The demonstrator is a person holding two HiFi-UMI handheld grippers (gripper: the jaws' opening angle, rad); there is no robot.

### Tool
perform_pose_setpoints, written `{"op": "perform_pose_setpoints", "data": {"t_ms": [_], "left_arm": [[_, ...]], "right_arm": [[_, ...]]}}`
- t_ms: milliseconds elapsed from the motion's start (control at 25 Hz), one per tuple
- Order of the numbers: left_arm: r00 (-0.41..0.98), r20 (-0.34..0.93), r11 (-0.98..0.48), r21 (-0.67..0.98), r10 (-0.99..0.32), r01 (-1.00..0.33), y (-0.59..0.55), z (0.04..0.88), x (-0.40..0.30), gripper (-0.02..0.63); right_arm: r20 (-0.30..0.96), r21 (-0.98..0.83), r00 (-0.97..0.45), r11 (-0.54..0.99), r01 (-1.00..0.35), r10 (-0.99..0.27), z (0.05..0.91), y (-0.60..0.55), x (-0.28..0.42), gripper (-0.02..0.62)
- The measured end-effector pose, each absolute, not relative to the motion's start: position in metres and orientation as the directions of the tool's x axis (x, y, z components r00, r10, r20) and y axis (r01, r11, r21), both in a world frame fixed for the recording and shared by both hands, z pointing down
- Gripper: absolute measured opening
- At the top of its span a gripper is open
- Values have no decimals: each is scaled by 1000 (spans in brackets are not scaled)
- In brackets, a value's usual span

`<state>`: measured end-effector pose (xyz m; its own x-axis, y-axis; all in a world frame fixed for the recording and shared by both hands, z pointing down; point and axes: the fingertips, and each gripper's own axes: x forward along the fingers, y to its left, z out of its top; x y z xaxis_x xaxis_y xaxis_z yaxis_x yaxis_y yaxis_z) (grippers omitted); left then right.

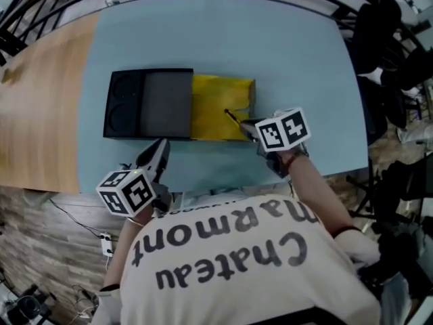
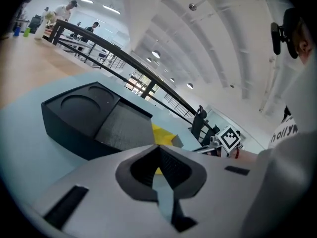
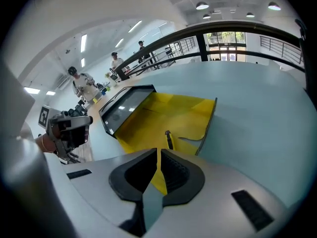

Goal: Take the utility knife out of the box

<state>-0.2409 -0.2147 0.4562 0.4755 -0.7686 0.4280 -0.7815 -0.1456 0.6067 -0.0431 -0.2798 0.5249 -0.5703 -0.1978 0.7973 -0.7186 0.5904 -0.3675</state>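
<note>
Our right gripper (image 1: 247, 124), fingers closed and empty, hovers beside the utility knife (image 1: 232, 117) lying in the yellow tray (image 1: 210, 103) of the box (image 1: 145, 103). Unopened, we may only shove it. Left gripper (image 1: 161, 149) likewise closed, empty.

The head camera looks steeply down on the box (image 1: 179, 105) from the near side of the table (image 1: 291, 53). The left gripper (image 1: 159, 153) camera sits low near the box's black end, facing across it. The right gripper (image 1: 246, 126) camera looks down close over its yellow end. All three views share the box; each gripper view catches the other gripper
</note>
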Motion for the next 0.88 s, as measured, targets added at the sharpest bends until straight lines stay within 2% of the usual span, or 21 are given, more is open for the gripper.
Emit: {"op": "perform_pose_setpoints", "data": {"t_ms": [400, 440, 480, 520, 880], "left_arm": [[488, 377, -189, 607, -787, -772, -220, 442, -240, 3], [487, 376, -186, 609, -788, -771, -218, 443, -241, 3], [486, 379, -181, 611, -788, -771, -216, 445, -243, 3], [482, 383, -173, 614, -788, -770, -214, 448, -247, 3], [428, 406, -94, 628, -807, -773, -198, 464, -268, 3]], "right_arm": [[839, -296, -521, 672, -679, -158, 523, -294, -62, 47], [842, -298, -519, 674, -676, -147, 523, -296, -66, 66], [848, -301, -513, 674, -674, -135, 526, -298, -70, 160], [856, -299, -502, 674, -675, -122, 530, -300, -74, 195], [938, -179, -330, 664, -726, -107, 559, -324, -70, 155]]}}
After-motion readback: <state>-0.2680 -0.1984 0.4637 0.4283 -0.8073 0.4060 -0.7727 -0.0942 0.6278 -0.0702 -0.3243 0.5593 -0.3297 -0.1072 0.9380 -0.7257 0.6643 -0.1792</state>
